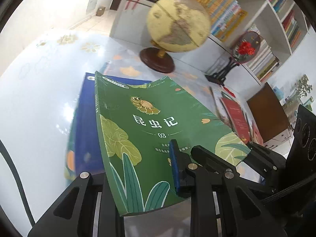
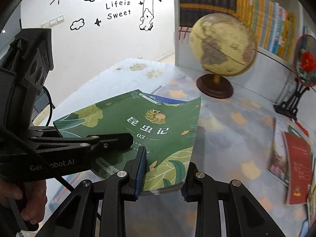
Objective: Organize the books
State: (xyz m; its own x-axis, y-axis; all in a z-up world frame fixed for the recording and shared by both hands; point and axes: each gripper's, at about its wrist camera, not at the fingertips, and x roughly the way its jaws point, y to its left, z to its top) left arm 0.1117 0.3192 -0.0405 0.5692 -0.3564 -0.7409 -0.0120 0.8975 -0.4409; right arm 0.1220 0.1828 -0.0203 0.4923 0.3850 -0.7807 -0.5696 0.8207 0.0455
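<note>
Across the room's far side stands a white bookshelf (image 1: pixel 262 25) packed with coloured spines, and beside it a white wall (image 2: pixel 94 45) with cartoon decals and the words "Life is Sweet". Below these spreads the table (image 2: pixel 227 138), covered with a glossy floral cloth. On it, near the shelf, a yellowish globe (image 1: pixel 178 22) sits on a round dark wooden base, and just to its right a round fan with a red flower (image 1: pixel 245 47) stands on a black stand. Further right on the table lie a few books, the top one with a red cover (image 2: pixel 297 167).

Nearer the cameras, the green book (image 1: pixel 150 130), printed with leaves, a cartoon insect and "03", is held tilted above the table, its lower edge raised toward the cameras. A blue book (image 1: pixel 85 122) shows directly beneath it, its edge jutting out on the left; whether the two are gripped together I cannot tell.

The left gripper (image 1: pixel 142 169) is clamped on the green book's near edge, a blue pad pressing its cover. The right gripper (image 2: pixel 163 177) grips the same book at its near right corner, fingers pinched across it. A hand (image 2: pixel 29 199) holds the left gripper's handle
</note>
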